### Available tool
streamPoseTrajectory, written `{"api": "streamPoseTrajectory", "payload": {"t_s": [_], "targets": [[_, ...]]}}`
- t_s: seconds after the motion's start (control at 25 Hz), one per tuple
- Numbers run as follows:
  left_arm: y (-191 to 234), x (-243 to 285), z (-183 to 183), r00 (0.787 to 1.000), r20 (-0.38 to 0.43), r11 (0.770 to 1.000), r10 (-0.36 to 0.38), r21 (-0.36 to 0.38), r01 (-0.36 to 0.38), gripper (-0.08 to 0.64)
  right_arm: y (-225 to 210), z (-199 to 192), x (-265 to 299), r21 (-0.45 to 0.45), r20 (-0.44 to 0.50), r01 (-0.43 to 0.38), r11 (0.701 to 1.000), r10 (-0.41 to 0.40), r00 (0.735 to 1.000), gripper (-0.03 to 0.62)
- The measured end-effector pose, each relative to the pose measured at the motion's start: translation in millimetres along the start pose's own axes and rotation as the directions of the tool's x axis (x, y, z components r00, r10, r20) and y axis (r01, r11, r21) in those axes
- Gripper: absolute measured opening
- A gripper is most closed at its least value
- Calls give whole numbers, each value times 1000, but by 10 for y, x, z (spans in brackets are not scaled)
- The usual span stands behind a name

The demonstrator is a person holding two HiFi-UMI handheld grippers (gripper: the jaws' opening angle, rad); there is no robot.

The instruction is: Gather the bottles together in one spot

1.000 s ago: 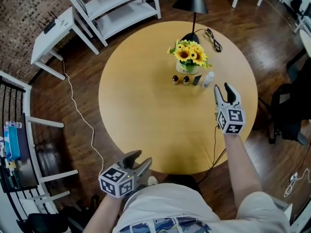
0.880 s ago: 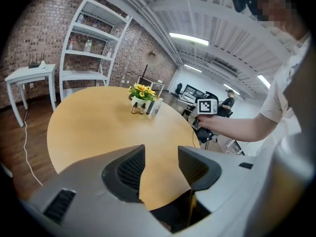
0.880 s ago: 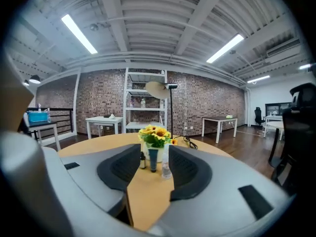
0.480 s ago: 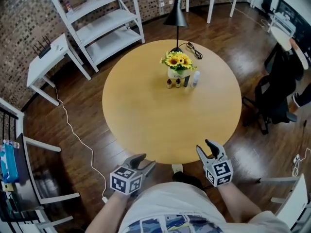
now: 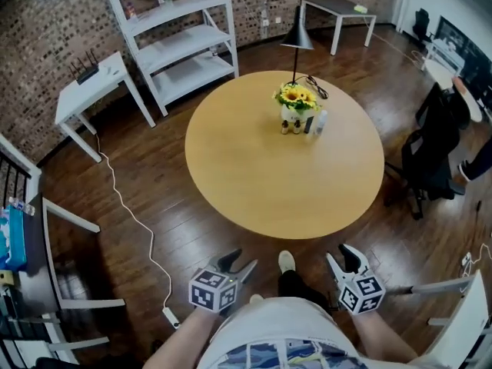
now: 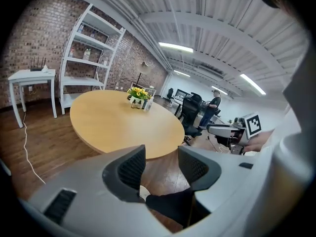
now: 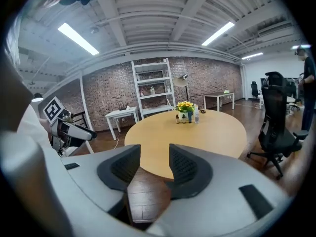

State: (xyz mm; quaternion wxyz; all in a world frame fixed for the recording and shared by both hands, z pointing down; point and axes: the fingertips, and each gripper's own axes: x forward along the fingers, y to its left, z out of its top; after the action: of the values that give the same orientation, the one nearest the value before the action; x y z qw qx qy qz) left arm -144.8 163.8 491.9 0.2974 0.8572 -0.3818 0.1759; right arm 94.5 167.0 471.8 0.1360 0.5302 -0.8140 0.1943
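Note:
Several small bottles stand in a row on the round wooden table, just in front of a pot of sunflowers: two brown bottles, a dark bottle and a clear bottle. The same row of bottles shows far off in the right gripper view, and the sunflowers in the left gripper view. My left gripper and right gripper are both open and empty, held low near the person's body, well short of the table.
A black desk lamp and its cable stand behind the flowers. A white shelf unit and a small white table are at the back left, a black office chair at the right. A white cord runs over the wooden floor.
Both grippers have drawn back from the table toward the body; the right one left the spot beside the bottles. The head view has pulled away, so the table looks smaller and farther.

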Motion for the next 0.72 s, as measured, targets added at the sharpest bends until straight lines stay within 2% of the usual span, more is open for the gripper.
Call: {"api": "streamPoseTrajectory", "payload": {"t_s": [0.16, 0.28, 0.44, 0.56, 0.72], "targets": [[-121, -154, -104, 1000, 12, 999, -8, 35, 8, 213, 157, -196, -315, -7, -39, 43, 999, -43, 998, 204], [-36, -361, -112, 1000, 24, 999, 18, 39, -19, 213, 366, -210, -288, 0, -52, 25, 1000, -25, 998, 204], [-98, -437, -162, 999, 24, 998, -24, 52, 22, 215, 425, -167, -416, -7, -30, 68, 998, -68, 997, 204], [95, -686, -179, 999, 34, 998, -3, 55, 1, 213, 648, -142, -276, -15, -15, 55, 998, -55, 998, 204], [82, -664, -102, 999, 44, 999, 18, 41, -20, 215, 612, -22, -260, -40, -11, 35, 999, -36, 999, 204]]}}
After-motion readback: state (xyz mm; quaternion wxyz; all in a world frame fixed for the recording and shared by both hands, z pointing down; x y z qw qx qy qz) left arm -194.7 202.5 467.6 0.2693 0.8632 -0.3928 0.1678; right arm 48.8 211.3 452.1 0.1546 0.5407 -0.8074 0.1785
